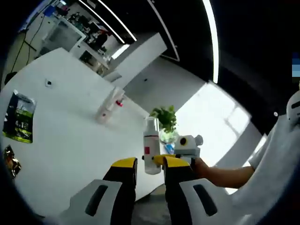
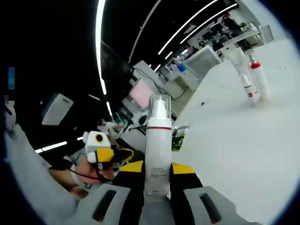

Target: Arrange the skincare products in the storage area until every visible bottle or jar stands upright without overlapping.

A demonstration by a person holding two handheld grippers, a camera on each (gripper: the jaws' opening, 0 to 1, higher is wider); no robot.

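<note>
My right gripper (image 2: 157, 176) clamps a pump bottle (image 2: 158, 145); left gripper (image 1: 150, 168) seems unclenched; two bottles (image 2: 253, 79) already stand on the table (image 2: 234, 150).

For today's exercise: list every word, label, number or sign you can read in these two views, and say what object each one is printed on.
No text can be read.
White pump bottle in the right gripper: small grey print under the red band, blurred.
The same bottle in the left gripper view: red label patch, illegible.
Green packet on the white table: pale lettering, too small.
Two bottles further along the table: red marks, no legible words.
</note>
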